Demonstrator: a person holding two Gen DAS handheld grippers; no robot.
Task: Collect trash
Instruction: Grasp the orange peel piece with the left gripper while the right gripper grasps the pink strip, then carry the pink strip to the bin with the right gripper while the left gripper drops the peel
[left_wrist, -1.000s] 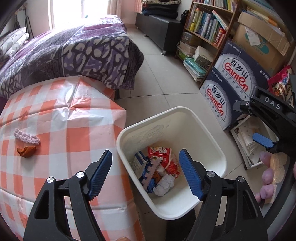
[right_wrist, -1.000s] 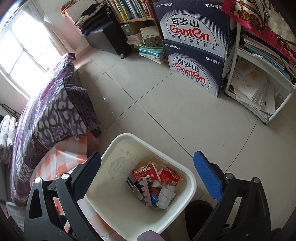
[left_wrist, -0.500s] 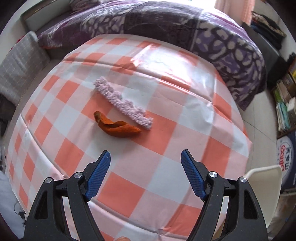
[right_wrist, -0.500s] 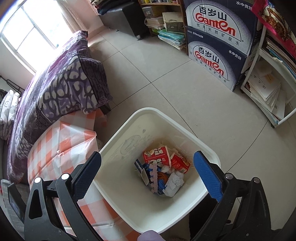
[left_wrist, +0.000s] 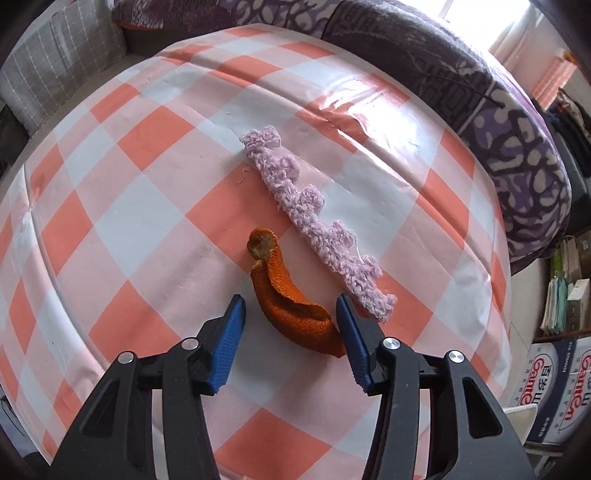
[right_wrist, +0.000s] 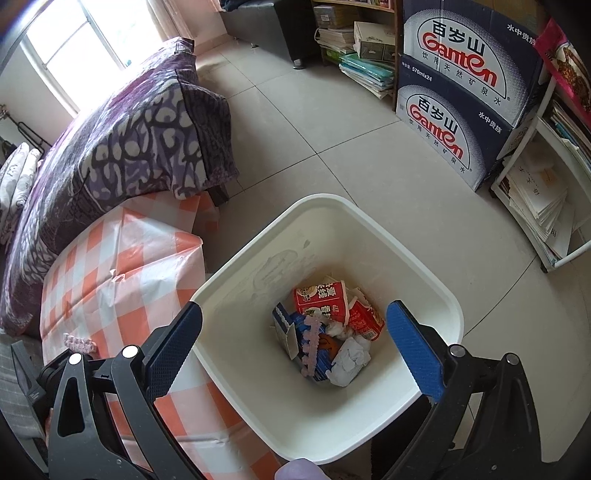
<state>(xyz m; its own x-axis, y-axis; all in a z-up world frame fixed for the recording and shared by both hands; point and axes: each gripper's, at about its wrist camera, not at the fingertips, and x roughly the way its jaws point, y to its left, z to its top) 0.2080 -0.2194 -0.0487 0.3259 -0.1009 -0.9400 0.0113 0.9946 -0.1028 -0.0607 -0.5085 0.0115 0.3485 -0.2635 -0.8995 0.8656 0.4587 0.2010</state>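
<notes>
A bed under a purple patterned cover (right_wrist: 122, 140) fills the upper left of the right wrist view, and two stacked blue water cartons (right_wrist: 465, 88) stand at the upper right. A table in an orange-and-white checked cloth (left_wrist: 155, 192) takes up nearly the whole left wrist view. The white bin (right_wrist: 369, 229) sits at lower centre of the right wrist view, beside the table's edge, with wrappers and crumpled paper (right_wrist: 328, 328) at its bottom. The right gripper (right_wrist: 295, 334) hangs above the bin with its blue pads spread wide and nothing between them. On the cloth, at centre frame, lies a fuzzy lilac strip (left_wrist: 314, 225); just beside it, toward lower centre, is a curled piece of orange peel (left_wrist: 291, 306). The left gripper (left_wrist: 291, 321) straddles the peel's near end, its jaws closing; the right pad is at the peel's edge, the left pad still apart from it.
</notes>
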